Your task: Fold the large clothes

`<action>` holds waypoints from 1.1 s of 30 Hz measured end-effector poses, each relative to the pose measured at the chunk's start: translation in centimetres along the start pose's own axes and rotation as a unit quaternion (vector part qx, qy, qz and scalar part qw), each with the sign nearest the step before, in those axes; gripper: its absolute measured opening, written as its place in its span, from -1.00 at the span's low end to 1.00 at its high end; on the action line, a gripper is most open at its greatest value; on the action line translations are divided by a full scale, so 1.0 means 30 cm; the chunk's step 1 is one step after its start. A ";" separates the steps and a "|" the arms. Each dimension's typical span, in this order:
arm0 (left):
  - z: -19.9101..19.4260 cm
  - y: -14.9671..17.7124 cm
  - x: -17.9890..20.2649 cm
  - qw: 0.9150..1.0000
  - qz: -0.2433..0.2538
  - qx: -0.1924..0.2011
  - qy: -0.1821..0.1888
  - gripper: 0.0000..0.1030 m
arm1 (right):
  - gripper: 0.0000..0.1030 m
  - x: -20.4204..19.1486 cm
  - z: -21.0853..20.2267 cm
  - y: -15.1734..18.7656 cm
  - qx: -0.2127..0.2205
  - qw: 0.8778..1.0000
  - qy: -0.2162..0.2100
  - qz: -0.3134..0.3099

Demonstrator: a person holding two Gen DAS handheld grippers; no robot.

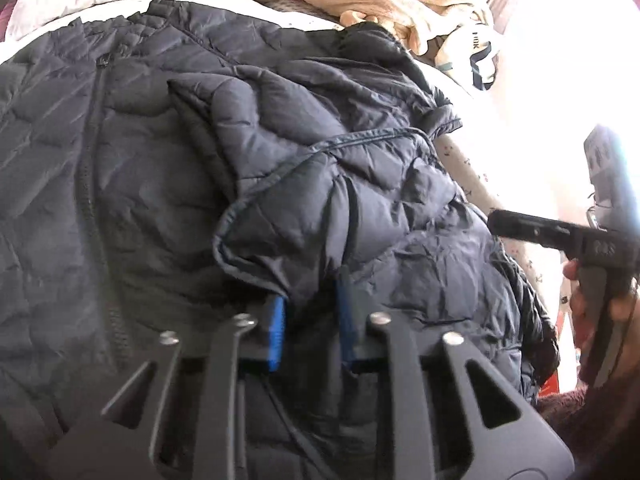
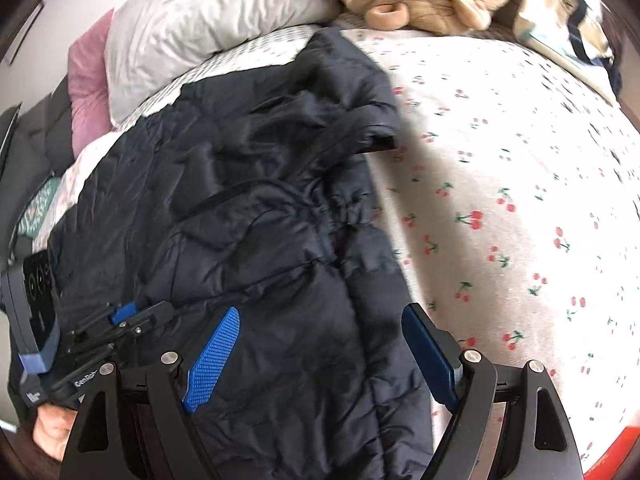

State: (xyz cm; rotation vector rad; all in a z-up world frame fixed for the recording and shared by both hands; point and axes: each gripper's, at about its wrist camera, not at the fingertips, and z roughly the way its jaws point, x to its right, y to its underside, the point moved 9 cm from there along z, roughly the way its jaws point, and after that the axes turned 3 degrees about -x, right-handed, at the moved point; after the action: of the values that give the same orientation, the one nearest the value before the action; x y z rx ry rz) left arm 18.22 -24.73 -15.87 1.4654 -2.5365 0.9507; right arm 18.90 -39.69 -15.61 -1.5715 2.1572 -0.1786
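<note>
Jacket (image 1: 168, 184) fills the left wrist view: dark, quilted, spread on the bed (image 1: 460, 160) with its zip running up the left part. One flap of the jacket lies turned in over the middle, rumpled, its piped hem curling across. The left gripper (image 1: 310, 320) has its blue pads close together with a fold of that flap between them, so it looks clamped on the jacket. The right gripper (image 1: 516, 226) shows beside the jacket's right edge.

In the right wrist view the jacket (image 2: 248, 216) lies on the cherry-print bed (image 2: 500, 200), below the pillow (image 2: 208, 24). The right gripper (image 2: 320, 360) hangs over the jacket's near edge, pads wide apart, holding nothing.

Judged from this, the first side fold is laid but untidy; the other side and the crosswise fold remain.
</note>
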 end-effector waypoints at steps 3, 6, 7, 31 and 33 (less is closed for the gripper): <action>-0.039 -0.005 0.005 1.000 0.011 0.012 0.011 -0.72 | 0.64 0.050 -0.014 -0.015 0.007 1.000 -0.005 0.020; -0.097 -0.001 0.033 0.998 0.048 0.024 0.010 -0.73 | 0.64 0.081 -0.027 -0.028 0.013 0.999 -0.015 0.039; -0.111 0.005 0.041 0.998 0.060 0.024 0.008 -0.73 | 0.64 0.089 -0.033 -0.032 0.015 0.999 -0.021 0.045; -0.231 0.077 0.063 0.996 0.050 0.006 0.067 0.23 | 0.64 -0.250 0.026 -0.047 0.007 0.996 -0.068 -0.063; -0.123 0.161 0.089 0.994 0.062 -0.069 0.057 0.23 | 0.64 -0.242 0.104 0.017 -0.045 0.995 -0.039 -0.080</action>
State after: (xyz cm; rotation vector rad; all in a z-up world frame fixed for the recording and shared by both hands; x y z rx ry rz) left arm 11.99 -23.05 -14.29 1.1948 -2.5777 0.8269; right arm 21.56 -32.27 -16.48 -1.7736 2.0056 -0.0717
